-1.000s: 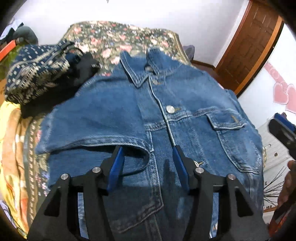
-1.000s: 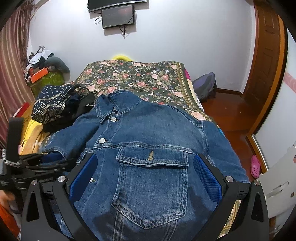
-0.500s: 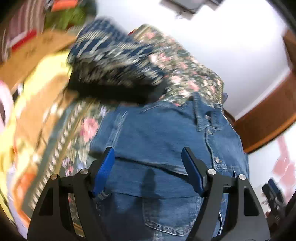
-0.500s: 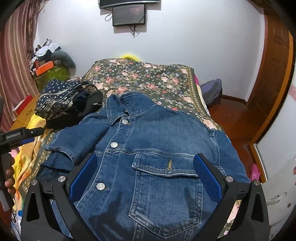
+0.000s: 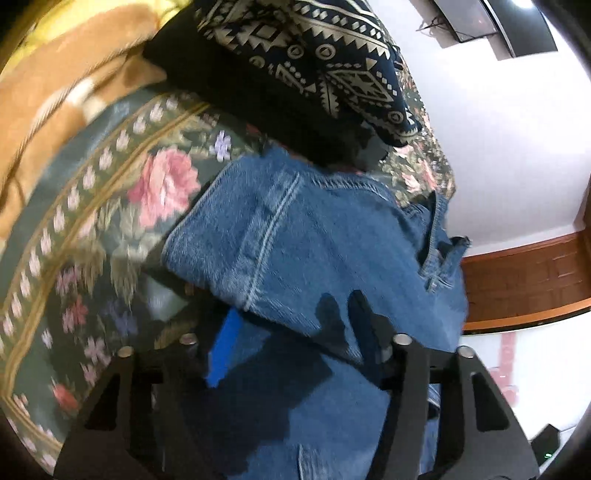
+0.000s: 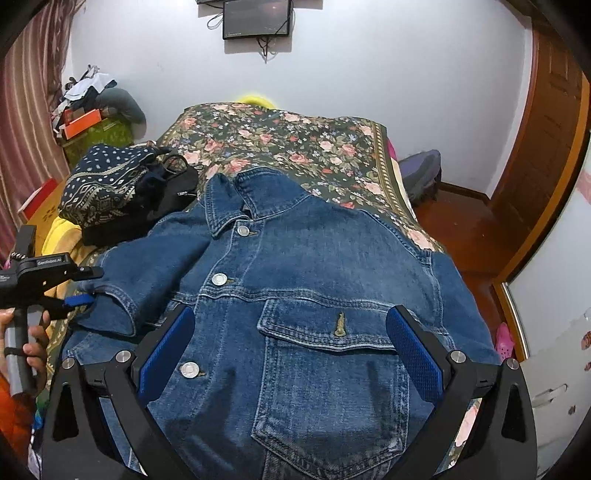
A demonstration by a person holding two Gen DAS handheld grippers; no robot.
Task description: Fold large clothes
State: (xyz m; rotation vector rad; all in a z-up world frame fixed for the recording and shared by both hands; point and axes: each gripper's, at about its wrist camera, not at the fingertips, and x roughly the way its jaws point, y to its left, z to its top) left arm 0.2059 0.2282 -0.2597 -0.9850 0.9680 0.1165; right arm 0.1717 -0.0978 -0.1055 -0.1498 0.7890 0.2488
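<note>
A blue denim jacket lies front up on the floral bedspread, collar toward the far wall. Its left sleeve is folded in across the front. In the left wrist view the folded sleeve fills the middle. My left gripper is open, its fingers either side of the sleeve's folded edge, close to the cloth; it also shows in the right wrist view at the jacket's left side. My right gripper is open and empty above the chest pocket.
A patterned navy cloth and black bag sit on the bed's left, just beyond the sleeve. Yellow-orange bedding lies further left. A wooden door stands at right, a screen on the far wall.
My left gripper has swung from the jacket's front out to its left side and dropped low over the folded sleeve. My right gripper has barely moved.
</note>
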